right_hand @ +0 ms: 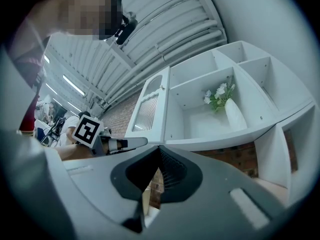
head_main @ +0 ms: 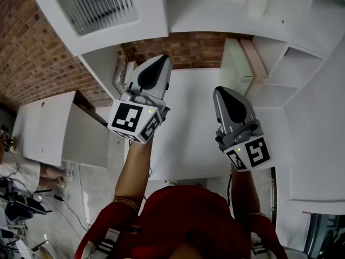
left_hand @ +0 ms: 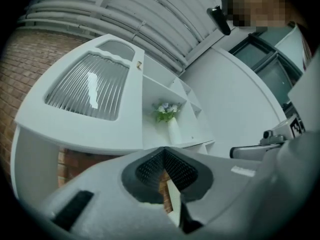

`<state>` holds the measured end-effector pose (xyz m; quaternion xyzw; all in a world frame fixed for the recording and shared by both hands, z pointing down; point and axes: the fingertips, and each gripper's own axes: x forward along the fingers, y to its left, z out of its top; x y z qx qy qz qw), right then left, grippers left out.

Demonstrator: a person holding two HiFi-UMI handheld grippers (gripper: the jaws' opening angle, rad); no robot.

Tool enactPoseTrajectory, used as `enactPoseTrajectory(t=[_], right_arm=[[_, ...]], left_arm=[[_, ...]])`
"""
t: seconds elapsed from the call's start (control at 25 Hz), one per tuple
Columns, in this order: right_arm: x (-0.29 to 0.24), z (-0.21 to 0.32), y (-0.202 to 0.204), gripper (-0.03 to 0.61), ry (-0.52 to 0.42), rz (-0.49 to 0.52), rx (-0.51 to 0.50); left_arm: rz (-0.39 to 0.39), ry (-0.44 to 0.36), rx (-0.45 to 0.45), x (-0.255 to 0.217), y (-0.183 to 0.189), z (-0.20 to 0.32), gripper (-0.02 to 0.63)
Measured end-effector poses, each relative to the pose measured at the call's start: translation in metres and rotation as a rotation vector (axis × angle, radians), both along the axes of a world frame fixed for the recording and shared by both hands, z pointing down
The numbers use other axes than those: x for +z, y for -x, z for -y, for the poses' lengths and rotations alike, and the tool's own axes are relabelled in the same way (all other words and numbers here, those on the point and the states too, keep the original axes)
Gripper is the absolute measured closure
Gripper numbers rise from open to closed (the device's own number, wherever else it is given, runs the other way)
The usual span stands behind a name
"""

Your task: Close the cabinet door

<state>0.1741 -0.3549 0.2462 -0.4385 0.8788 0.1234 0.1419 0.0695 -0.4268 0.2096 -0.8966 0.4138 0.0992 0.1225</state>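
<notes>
While the cabinet door [left_hand: 90,94] hangs wide open, swung out to the left of the wall cabinet [right_hand: 220,134] with its ribbed glass panel facing me, neither tool is on it yet. Left hand-held gripper [left_hand: 163,153] is pressed together w/ nothing between the pads, and it sits below the door's bottom edge, clear of it. Right hand-held gripper [right_hand: 159,153] looks the same, tips together and empty, aimed at the open compartment that holds the white vase [right_hand: 234,115] and its flowers [right_hand: 217,96].

Risks as I see them:
- A push landing on the glass instead of the white frame: closed tips make a narrow contact point, so they could skid across the ribs or load the pane.
- Too hard a swing, and the door bangs the carcass. The vase is tall and narrow, so I'd expect it to rock.
- Left tip sliding off the door's lower edge, so the door stays partly open.

Hard to read – the hinge side isn't visible in any view. There's a small dark mark near the door's top corner in the left gripper view, maybe a knob or catch, too small to tell. The head view crops the door and most of the shelves, and the fisheye bends edges, so I can't judge how far open the door is.
</notes>
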Motion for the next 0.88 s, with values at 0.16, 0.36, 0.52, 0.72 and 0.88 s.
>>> enactPoseTrajectory(t=[0.16, 0.36, 0.52, 0.72, 0.88], right_arm=[[-0.004, -0.004, 0.003, 0.566, -0.012, 0.000, 0.003], [-0.010, -0.011, 0.003, 0.566, -0.028, 0.004, 0.011], [-0.011, -0.017, 0.004, 0.566, -0.031, 0.007, 0.017], [-0.007, -0.028, 0.003, 0.566, -0.027, 0.019, 0.033], [0.001, -0.035, 0.000, 0.566, -0.011, 0.010, 0.046]], left_arm=[[-0.025, 0.000, 0.051, 0.007, -0.005, -0.023, 0.614], [-0.044, -0.017, 0.100, 0.003, -0.009, -0.051, 0.614], [-0.056, -0.020, 0.126, 0.003, -0.010, -0.066, 0.613], [-0.072, -0.002, 0.158, 0.012, -0.013, -0.080, 0.612], [-0.079, 0.003, 0.177, 0.015, -0.017, -0.087, 0.612]])
